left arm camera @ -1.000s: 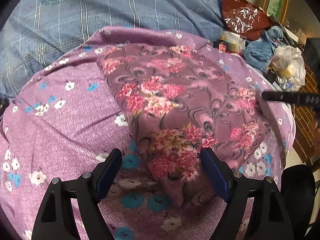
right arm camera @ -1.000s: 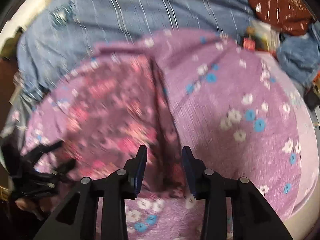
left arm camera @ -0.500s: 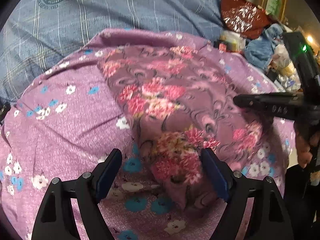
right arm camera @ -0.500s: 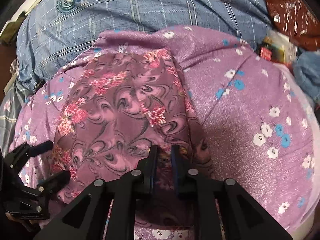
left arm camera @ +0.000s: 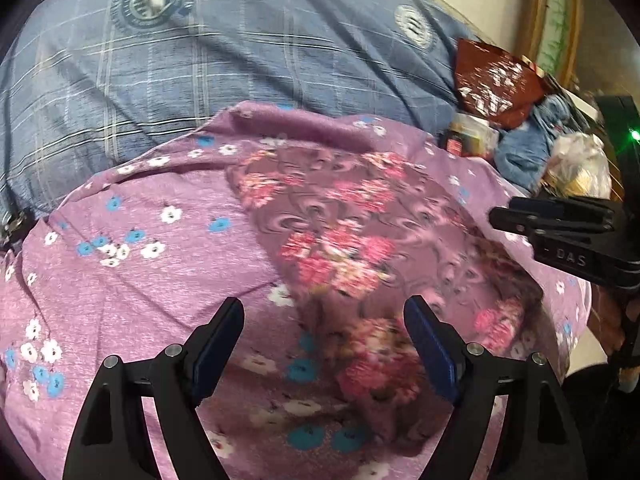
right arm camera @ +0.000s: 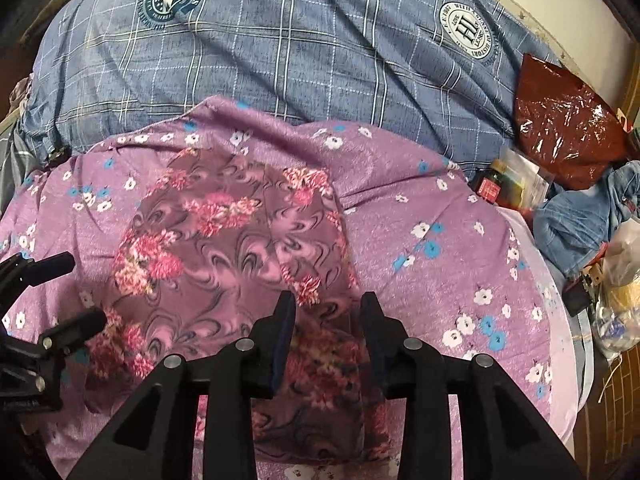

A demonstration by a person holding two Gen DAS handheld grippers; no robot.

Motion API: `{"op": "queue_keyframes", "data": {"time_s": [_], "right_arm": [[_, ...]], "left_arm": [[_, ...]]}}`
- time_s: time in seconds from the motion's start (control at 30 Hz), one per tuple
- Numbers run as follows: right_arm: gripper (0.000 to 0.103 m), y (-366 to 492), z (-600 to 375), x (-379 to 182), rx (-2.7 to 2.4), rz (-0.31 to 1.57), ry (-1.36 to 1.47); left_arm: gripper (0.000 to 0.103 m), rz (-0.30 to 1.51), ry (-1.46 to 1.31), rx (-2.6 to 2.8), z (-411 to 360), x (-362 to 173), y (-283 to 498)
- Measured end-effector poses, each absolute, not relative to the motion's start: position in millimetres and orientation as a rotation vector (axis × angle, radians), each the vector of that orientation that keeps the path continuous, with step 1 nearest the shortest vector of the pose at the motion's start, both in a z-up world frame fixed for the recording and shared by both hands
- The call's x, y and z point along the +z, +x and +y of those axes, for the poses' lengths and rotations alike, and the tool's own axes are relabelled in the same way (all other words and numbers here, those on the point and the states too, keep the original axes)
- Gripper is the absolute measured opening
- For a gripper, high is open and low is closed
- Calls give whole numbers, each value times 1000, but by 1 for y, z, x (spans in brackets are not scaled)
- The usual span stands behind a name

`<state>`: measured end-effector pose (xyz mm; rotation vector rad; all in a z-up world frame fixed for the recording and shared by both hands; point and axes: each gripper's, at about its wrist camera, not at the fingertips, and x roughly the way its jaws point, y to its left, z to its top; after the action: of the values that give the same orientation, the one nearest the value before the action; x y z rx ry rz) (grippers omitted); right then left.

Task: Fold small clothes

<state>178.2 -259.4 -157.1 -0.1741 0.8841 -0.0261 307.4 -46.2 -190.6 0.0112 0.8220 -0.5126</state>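
Observation:
A small mauve garment [right arm camera: 240,248] with pink flowers and dark swirls lies folded on a lilac flowered sheet [right arm camera: 440,264]. My right gripper [right arm camera: 328,305] hovers over its near right edge. Its jaws are opening, the cloth lies under the gap, and the pads do not press on it. In the left wrist view the garment [left arm camera: 360,232] stretches away to the right. My left gripper [left arm camera: 324,313] stands wide open above its near left edge and holds nothing. Each gripper shows in the other's view: the right gripper [left arm camera: 520,216] at the right, the left gripper [right arm camera: 80,290] at the left.
A blue plaid bed cover [right arm camera: 300,52] lies beyond the sheet. At the right are a shiny brown bag [right arm camera: 568,128], a denim cloth [right arm camera: 580,224], small jars and boxes [right arm camera: 504,188] and a white plastic bag [right arm camera: 620,264]. The bed's edge drops off at the right.
The right gripper's jaws, almost shut over the garment's near edge half a second ago, have parted, and it has drawn back. The left gripper stays wide open and has shifted slightly.

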Motion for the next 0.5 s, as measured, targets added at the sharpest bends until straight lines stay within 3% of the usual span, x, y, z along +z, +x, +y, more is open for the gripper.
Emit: {"op": "queue_keyframes", "data": {"time_s": [0.5], "right_arm": [[36,199,-256,-153,-54,804,-196]], "left_arm": [[82,829,-131,-470,-25,-197,342]]}}
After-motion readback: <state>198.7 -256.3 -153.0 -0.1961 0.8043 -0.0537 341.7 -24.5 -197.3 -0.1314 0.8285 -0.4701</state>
